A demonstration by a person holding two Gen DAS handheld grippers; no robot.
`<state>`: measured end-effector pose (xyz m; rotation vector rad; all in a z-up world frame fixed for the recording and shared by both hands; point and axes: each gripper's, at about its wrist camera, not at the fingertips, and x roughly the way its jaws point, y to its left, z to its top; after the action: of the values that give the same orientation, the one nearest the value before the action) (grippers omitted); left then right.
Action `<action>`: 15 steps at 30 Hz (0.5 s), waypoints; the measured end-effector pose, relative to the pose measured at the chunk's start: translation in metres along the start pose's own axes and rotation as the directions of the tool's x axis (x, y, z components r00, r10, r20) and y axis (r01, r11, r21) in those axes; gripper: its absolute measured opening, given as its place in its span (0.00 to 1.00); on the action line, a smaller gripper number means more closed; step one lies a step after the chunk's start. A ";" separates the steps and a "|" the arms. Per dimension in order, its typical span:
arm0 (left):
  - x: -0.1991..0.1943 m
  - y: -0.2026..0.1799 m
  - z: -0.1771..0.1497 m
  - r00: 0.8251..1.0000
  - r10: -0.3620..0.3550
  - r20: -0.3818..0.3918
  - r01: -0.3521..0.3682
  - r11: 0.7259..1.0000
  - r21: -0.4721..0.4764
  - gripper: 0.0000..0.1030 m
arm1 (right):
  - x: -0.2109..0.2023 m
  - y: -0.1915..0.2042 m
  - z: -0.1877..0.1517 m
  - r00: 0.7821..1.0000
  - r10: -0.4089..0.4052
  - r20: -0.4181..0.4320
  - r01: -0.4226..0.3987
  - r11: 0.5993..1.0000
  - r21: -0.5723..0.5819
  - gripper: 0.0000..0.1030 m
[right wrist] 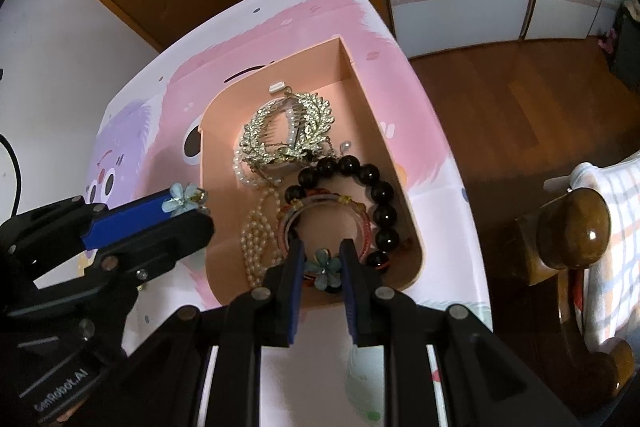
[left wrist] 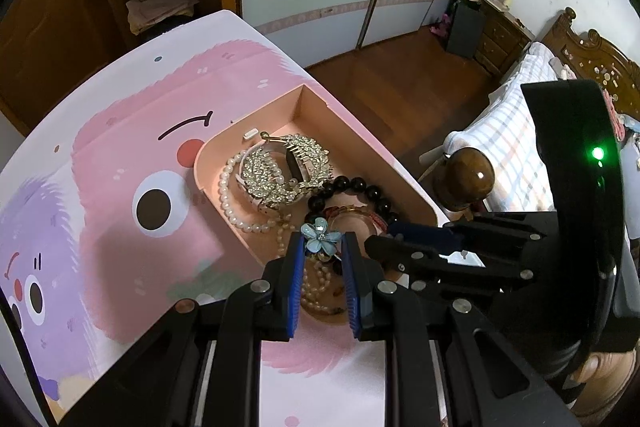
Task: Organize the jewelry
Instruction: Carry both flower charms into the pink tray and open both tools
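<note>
A peach jewelry tray [left wrist: 316, 99] [right wrist: 224, 107] sits on a pink cartoon box. It holds a rhinestone leaf hair comb [left wrist: 286, 169] [right wrist: 288, 133], a pearl necklace [left wrist: 228, 195] [right wrist: 256, 231], a black bead bracelet [left wrist: 360, 187] [right wrist: 360, 171] and a red bangle [right wrist: 320, 203]. My left gripper [left wrist: 320, 243] [right wrist: 188, 205] is shut on a blue flower earring [left wrist: 320, 234] [right wrist: 180, 198] over the tray's near left edge. My right gripper [right wrist: 322, 259] [left wrist: 384, 239] is shut on a second blue flower earring [right wrist: 325, 269] just above the tray's near end.
The pink cartoon box [left wrist: 120, 163] [right wrist: 280, 15] fills the middle. A wooden bedpost knob [left wrist: 468, 179] [right wrist: 576, 227] and a checked bed cover [left wrist: 512, 131] lie to the right. A wooden floor [right wrist: 500, 87], sliding wardrobe doors and a brown shelf stand behind.
</note>
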<state>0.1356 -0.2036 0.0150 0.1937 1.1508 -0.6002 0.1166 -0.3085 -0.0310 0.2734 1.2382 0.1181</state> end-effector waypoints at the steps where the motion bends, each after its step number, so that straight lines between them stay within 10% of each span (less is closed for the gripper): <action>1: 0.000 -0.001 0.000 1.000 0.003 0.001 -0.003 1.000 0.000 0.16 | 0.000 0.000 -0.001 1.000 0.000 -0.002 0.000 1.000 0.000 0.18; 15: 0.006 0.002 0.000 1.000 0.002 -0.012 -0.002 1.000 -0.006 0.17 | -0.007 0.010 -0.010 0.999 -0.025 0.020 0.025 0.999 -0.024 0.19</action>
<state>0.1381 -0.2038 0.0097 0.1934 1.1638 -0.5941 0.1054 -0.2989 -0.0251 0.2373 1.2191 0.1087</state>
